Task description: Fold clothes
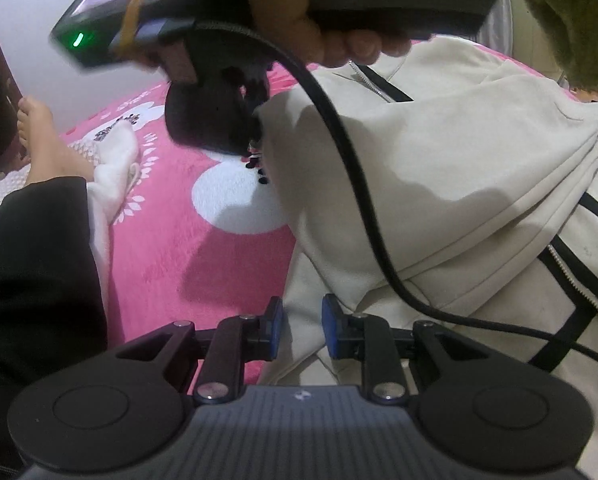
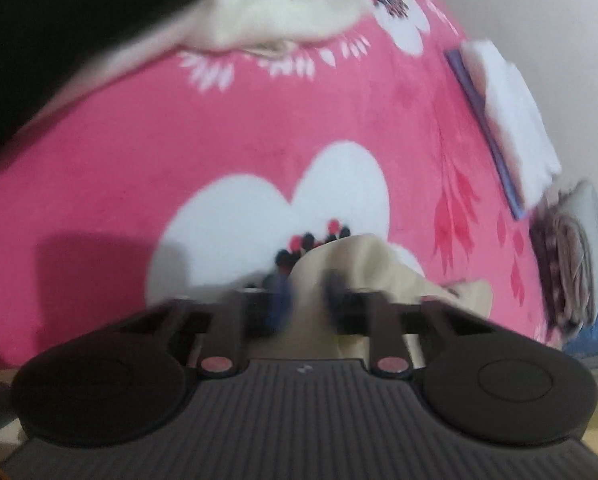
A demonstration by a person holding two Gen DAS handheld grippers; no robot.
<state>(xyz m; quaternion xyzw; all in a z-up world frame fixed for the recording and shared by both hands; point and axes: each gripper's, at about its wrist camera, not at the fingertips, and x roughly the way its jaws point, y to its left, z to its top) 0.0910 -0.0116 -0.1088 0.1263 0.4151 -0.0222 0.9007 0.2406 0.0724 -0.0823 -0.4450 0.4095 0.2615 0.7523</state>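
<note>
My cream jacket (image 1: 451,184) lies on the pink blanket (image 1: 171,248), spread across the right half of my left wrist view. Its black-edged zip runs from the far top down towards the near right, so its long axis goes diagonally away from me.

My left gripper (image 1: 302,326) points down at the jacket's near edge. Its blue pads stand a little apart with cream cloth showing between them, but I cannot tell whether they press on it.

My right gripper (image 2: 308,300) is blurred in its own view. Its jaws are closed on a fold of the jacket (image 2: 339,264), pulled up into a peak over a white heart on the blanket (image 2: 99,152). My right hand (image 1: 299,12) holds that tool above the cloth.

Folded clothes (image 2: 511,120) sit near the blanket's far edge.
</note>
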